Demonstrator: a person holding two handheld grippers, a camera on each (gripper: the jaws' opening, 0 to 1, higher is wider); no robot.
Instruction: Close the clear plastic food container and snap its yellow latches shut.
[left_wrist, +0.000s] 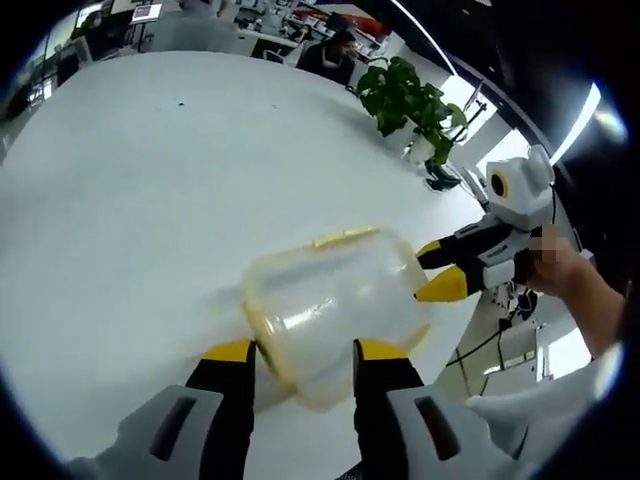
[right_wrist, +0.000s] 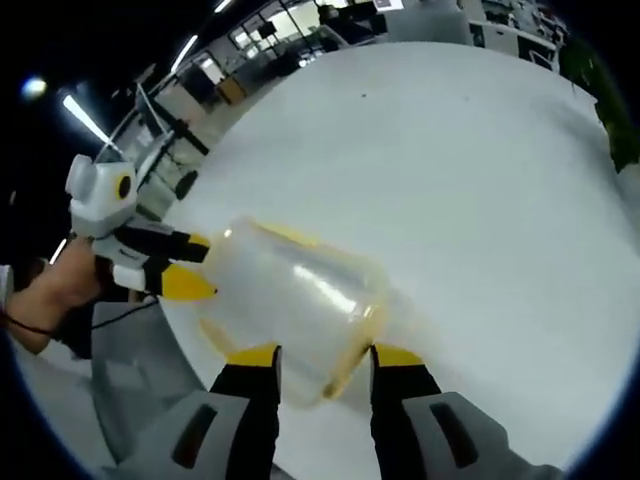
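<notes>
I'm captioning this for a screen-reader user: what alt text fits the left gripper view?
A clear plastic container with yellow trim sits on a white table, between the left gripper's yellow-tipped jaws. The right gripper reaches its side from the right; a potted plant stands behind.

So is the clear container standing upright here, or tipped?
Tipped. The clear container is off the white table, tilted between the left gripper and right gripper, each straddling an edge. Whether the latches are shut: cannot tell.
</notes>
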